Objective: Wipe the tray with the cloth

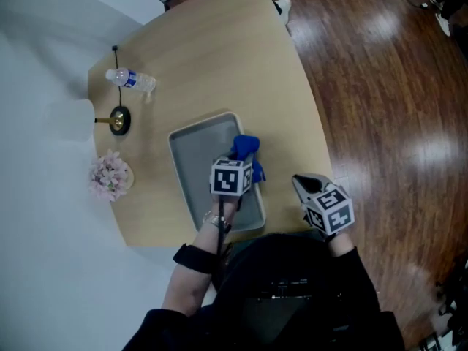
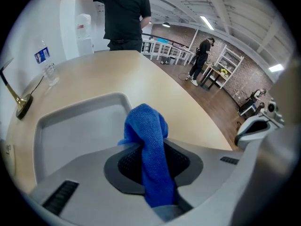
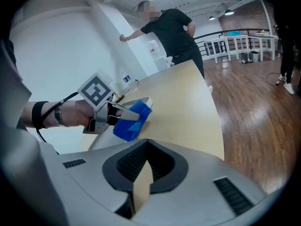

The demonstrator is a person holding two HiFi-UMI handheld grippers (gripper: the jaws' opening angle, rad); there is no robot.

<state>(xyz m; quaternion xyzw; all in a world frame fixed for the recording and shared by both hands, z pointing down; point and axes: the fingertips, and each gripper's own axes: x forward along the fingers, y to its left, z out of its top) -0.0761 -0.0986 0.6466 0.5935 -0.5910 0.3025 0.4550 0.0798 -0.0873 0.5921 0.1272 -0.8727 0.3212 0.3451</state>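
**Tongs.** The left tongs (image 1: pixel 242 164) are clamped on the blue cloth (image 2: pixel 146 126). A fold runs down between the two pads, and a loose bunch stands out past the tips. The right tongs (image 1: pixel 301 184) hold nothing. In the right gripper view their pads stand a narrow slit apart, with only bench (image 1: pixel 219 57) surface showing through.

**Task items.** The grey tray (image 1: pixel 191 159) lies flat on the bench in front of the person. In the head view its long axis runs roughly 12 to 6 o'clock, leaning slightly toward 11 to 5. The cloth sits at the tray's right-hand long rim in the far half, about 2 o'clock from the tray's centre. The bunch appears to overlap the rim. No view shows whether the fabric presses on the metal or rides just above it.

**Governing relation.** From the left tongs, nearly all the bare tray floor lies between 6 and 10 o'clock. Judged from this layout, the next stroke would need to carry the cloth leftward across the short axis or back along the long axis toward the person. It should not go further right, where the cloth would leave the tray.

**Nearer hand.** The left hand is directly over the tray. The right tongs are well apart from it, at about 4 o'clock near the bench's near-right edge. They are not bracing the tray, so a firm stroke may shift it.
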